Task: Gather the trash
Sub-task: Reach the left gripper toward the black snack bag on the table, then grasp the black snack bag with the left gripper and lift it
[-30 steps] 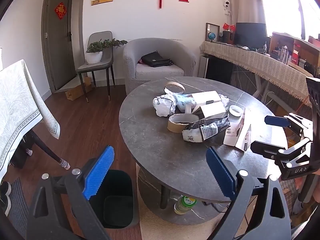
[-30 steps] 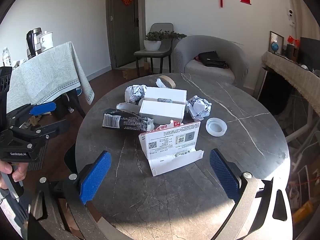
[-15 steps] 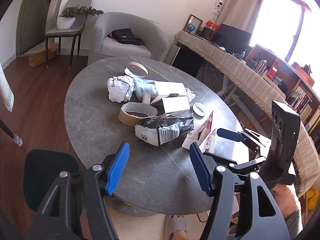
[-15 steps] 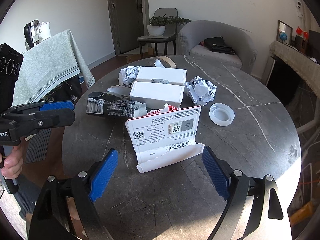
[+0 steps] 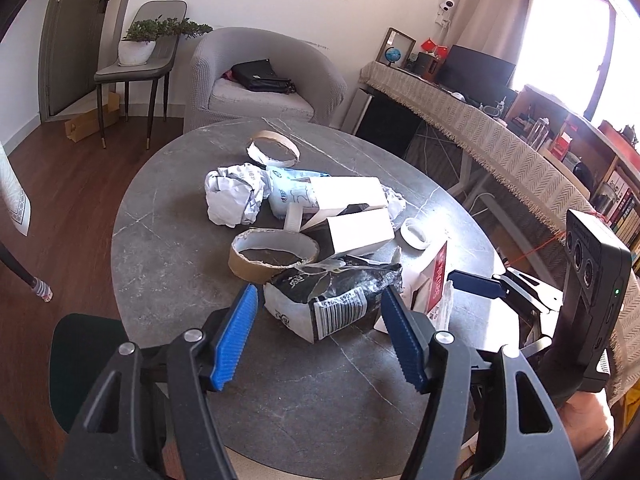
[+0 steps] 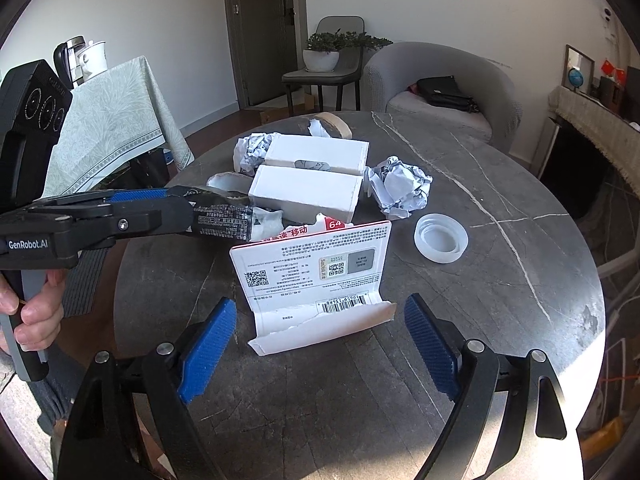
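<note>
A: Honestly, the collecting looks barely begun. All the trash I can see lies on the round grey table [image 5: 168, 248], and nothing is gripped.

B: What are the tongs doing?

A: The left gripper [image 5: 320, 340] is spread wide with its blue ridged pads on either side of the crumpled black-and-white wrapper [image 5: 332, 300], not closed on it; I cannot tell whether they touch it. The right gripper [image 6: 320, 344] is just as wide, straddling the torn white card package [image 6: 316, 276], which stands folded near the table's near edge.

B: And where would it all go?

A: There is a dark bin [image 5: 86, 360] on the floor beside the table, low at the left in the left wrist view. I cannot see inside it.

B: What is left, by material?

A: Mostly light, crushable stuff: 2 balls of crumpled paper [image 6: 400, 186], 2 matt white cardboard boxes [image 6: 308, 196] side by side, 2 brown cardboard tape rings [image 5: 274, 254], a translucent plastic lid [image 6: 440, 238], and a pale printed soft pack half under a box. The wrapper looks thin and glossy, so I judge it will collapse under the pads.
</note>
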`<state>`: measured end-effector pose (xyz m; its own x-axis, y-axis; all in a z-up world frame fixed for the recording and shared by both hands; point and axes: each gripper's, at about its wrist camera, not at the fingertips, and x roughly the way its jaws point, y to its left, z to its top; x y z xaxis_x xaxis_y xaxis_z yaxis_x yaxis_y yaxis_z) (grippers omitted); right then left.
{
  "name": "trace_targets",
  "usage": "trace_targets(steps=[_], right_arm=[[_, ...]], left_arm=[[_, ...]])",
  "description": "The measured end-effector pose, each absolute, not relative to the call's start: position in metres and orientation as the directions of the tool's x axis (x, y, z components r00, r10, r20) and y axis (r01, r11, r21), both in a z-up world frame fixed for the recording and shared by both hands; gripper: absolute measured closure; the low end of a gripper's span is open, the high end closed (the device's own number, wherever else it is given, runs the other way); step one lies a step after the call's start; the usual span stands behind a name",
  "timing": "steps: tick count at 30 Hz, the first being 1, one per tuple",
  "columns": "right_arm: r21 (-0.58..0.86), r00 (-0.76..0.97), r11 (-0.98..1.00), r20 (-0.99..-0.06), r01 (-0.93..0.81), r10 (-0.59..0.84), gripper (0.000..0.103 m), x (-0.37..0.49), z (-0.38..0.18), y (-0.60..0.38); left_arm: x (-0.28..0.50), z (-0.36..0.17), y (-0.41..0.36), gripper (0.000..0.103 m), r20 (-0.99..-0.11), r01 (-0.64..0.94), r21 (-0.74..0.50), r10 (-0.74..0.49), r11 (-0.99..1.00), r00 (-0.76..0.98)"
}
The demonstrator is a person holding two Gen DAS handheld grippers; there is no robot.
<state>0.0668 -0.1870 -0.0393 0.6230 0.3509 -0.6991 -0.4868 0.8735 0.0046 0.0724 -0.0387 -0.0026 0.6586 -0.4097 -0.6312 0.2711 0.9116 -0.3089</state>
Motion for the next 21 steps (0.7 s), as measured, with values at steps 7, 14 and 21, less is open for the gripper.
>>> trace_targets(steps=[7,14,21], right_arm=[[0.016,0.610,0.864,-0.702,-0.504,0.368,0.016,0.073,-0.042,-0.188],[0.016,0.599,0.852,-0.704,-0.523,0.381,0.016,0.079,-0.041,-0.186],[0.023,0.584,0.840,-0.708,-0.541,0.396,0.015,0.082,-0.040,-0.178]], left_arm=[[0.087,-0.007,-0.044,0.074,-0.649,0.302,-0.312,-0.434,0.901,0.624],[0.091,-0.013,-0.046,0.095,-0.667,0.306,-0.305,-0.432,0.902,0.607],[0.084,-0.010,-0.044,0.102,-0.657,0.330,-0.283,-0.433,0.901,0.617]])
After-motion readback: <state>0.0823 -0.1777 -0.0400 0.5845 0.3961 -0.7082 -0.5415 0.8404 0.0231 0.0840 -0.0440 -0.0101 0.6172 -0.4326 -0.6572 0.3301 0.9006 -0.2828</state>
